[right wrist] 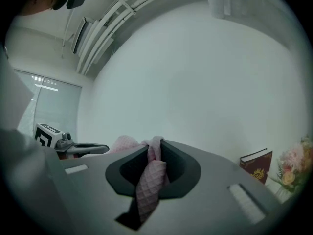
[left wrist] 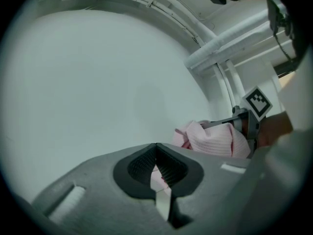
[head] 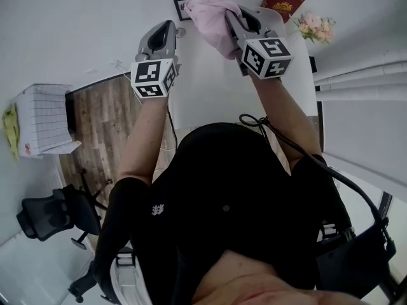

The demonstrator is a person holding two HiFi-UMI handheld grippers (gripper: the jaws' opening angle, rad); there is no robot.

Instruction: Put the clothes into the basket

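1. A pink cloth (head: pixel 213 19) is held up over a white table (head: pixel 203 100), close to a white wall.
2. The cloth is pinched by the right gripper (right wrist: pixel 154 148). Its 2 jaws are pressed onto a bunched strip of the cloth. The rest of the cloth is bunched up at the tips.
3. The left gripper (left wrist: pixel 156 148) is held just beside the cloth, on its left in the head view. Its 2 jaws are pressed together at the tips. A tiny bit of pink is seen in the slit between them. It cannot be told if any cloth is caught there.
4. The 2 grippers are held level and side by side, with the cloth between them.
5. A white basket (head: pixel 44 116) is seen low down at the left, well apart from the cloth. A yellow-green thing (head: pixel 9 129) is seen at its left side.
6. A red book (head: pixel 283 2), some pink flowers (head: pixel 315 27) and a picture frame (head: pixel 184 5) are seen at the far end of the table.
7. A black office chair (head: pixel 54 215) is seen near the basket, beside a wood floor (head: pixel 105 126).
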